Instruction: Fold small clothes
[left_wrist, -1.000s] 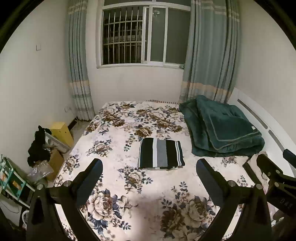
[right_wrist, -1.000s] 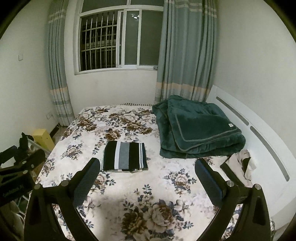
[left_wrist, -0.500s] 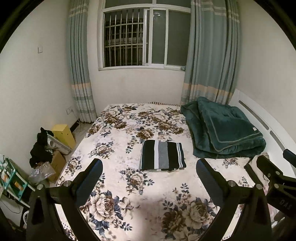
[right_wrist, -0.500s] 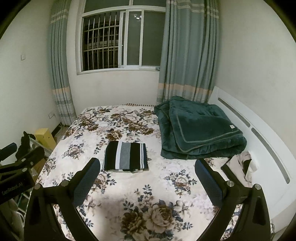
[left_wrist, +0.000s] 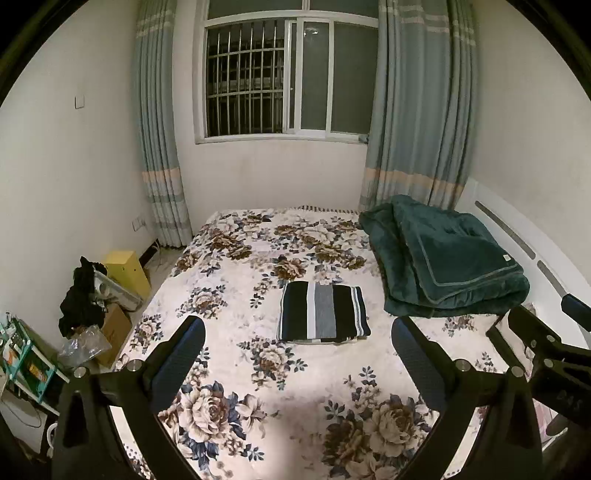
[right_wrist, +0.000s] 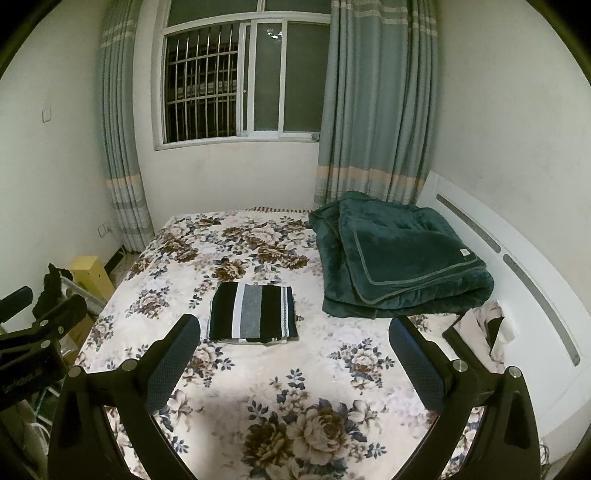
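Observation:
A black, white and grey striped garment lies folded into a neat rectangle in the middle of the floral bed. It also shows in the right wrist view. My left gripper is open and empty, held above the near part of the bed, well short of the garment. My right gripper is open and empty too, at about the same height and distance. Each gripper shows at the edge of the other's view.
A folded dark green blanket lies at the bed's right, against the white headboard. A small pile of cloth sits by the headboard. Boxes, a yellow box and dark clothes stand on the floor at left.
Both grippers have drawn back and risen slightly, so the bed and garment look a little farther off. Both stay open and empty. The garment has not moved.

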